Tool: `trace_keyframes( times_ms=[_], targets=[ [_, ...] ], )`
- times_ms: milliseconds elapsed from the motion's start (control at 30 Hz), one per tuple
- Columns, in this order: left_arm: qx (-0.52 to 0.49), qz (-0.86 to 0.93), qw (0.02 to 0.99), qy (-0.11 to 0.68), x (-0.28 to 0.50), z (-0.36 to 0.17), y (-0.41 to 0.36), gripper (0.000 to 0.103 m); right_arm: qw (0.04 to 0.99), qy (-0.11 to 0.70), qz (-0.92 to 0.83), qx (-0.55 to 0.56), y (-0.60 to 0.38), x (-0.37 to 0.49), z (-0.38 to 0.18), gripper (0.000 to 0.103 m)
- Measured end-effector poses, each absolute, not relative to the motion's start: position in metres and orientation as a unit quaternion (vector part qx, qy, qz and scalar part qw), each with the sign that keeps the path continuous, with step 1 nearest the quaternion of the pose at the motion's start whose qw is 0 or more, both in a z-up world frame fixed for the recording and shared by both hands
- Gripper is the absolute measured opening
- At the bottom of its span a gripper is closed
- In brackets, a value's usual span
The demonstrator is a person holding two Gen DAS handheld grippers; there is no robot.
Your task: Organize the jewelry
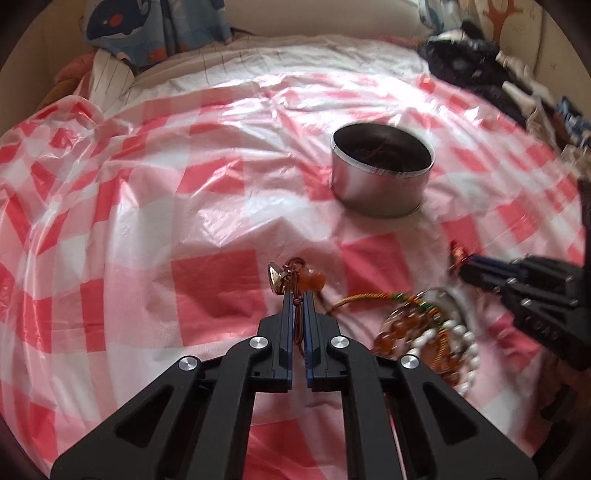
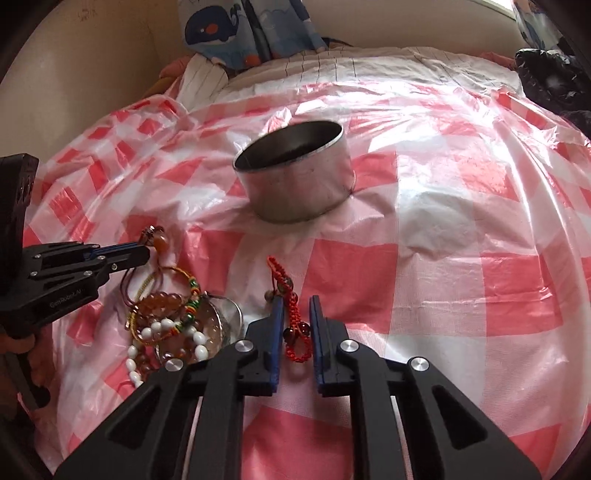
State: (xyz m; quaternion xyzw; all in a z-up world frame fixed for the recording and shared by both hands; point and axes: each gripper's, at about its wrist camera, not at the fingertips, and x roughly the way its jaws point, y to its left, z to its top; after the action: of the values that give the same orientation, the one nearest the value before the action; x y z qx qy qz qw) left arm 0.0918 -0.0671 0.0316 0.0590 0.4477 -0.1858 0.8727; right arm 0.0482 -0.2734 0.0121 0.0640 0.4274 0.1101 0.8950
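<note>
My left gripper is shut on a thin brown cord with an amber bead and a metal charm just past its tips; in the right wrist view the left gripper enters from the left. A red braided cord with dark beads lies between the fingers of my right gripper, with a sliver of cloth showing beside it. A heap of bead bracelets on a glass dish lies between the two grippers. The round metal tin stands open farther back.
Everything rests on a red-and-white checked plastic sheet spread over a bed. A whale-print blue cloth hangs at the back. Dark clothing is piled at the far right edge.
</note>
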Motion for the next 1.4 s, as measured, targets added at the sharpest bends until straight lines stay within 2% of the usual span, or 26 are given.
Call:
trace_keyframes(
  times_ms=[133, 533, 933, 1400],
  targets=[
    [0.031, -0.202, 0.883, 0.422, 0.09, 0.048, -0.065, 0.004, 0.907, 0.398, 0.114, 0.072, -0.275, 0.044, 0.025, 0.014],
    [0.059, -0.208, 0.899, 0.381, 0.079, 0.081, -0.088, 0.004, 0.935, 0.317, 0.127, 0.097, -0.279, 0.034, 0.056, 0.014],
    [0.039, -0.225, 0.914, 0.334, 0.086, 0.113, -0.105, 0.004, 0.944, 0.279, 0.129, 0.117, -0.286, 0.045, 0.08, 0.014],
    [0.003, -0.25, 0.915, 0.316, 0.12, 0.119, -0.135, 0.004, 0.948, 0.267, 0.122, 0.125, -0.29, 0.079, 0.091, 0.014]
  ],
)
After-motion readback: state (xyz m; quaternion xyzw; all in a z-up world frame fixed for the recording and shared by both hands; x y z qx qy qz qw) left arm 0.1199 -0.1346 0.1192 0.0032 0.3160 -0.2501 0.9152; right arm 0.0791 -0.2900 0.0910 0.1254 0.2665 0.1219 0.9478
